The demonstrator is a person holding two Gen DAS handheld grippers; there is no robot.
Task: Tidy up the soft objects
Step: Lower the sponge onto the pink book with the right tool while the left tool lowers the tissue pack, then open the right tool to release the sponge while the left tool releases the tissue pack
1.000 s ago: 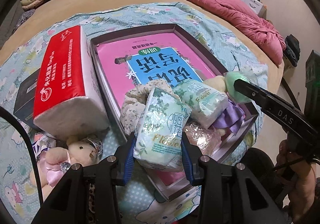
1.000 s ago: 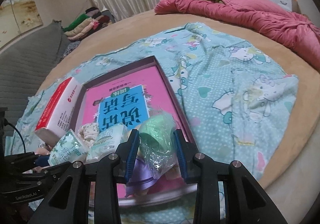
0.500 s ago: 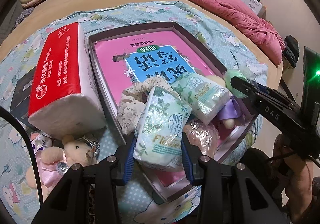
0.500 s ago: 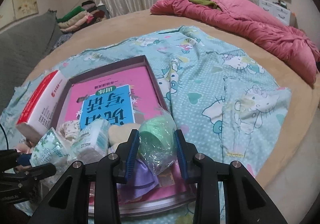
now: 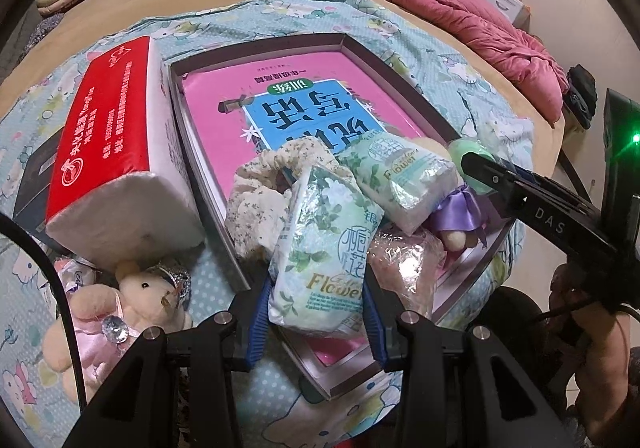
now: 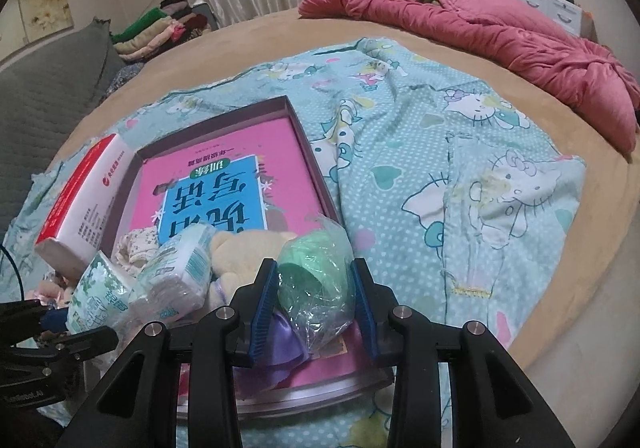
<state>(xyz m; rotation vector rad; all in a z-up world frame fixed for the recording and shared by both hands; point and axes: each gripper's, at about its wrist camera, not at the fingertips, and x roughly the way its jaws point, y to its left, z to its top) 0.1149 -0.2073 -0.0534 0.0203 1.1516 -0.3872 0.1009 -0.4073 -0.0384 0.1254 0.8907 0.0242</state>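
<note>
Left gripper (image 5: 316, 316): clamped on upright green-floral plastic tissue pack (image 5: 320, 248), over near end of shallow purple-rimmed tray (image 5: 256, 47). Right gripper (image 6: 314, 316): gripping plastic-wrapped green ball (image 6: 310, 280).

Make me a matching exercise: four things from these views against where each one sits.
Things:
1. floral tissue pack
2. green ball
3. red tissue pack
4. plush bear

Places:
A. on the sheet, beside the red pack
B. in the right gripper
C. in the left gripper
D. left of the tray, outside it

Pairs: 1-C, 2-B, 3-D, 4-A
</note>
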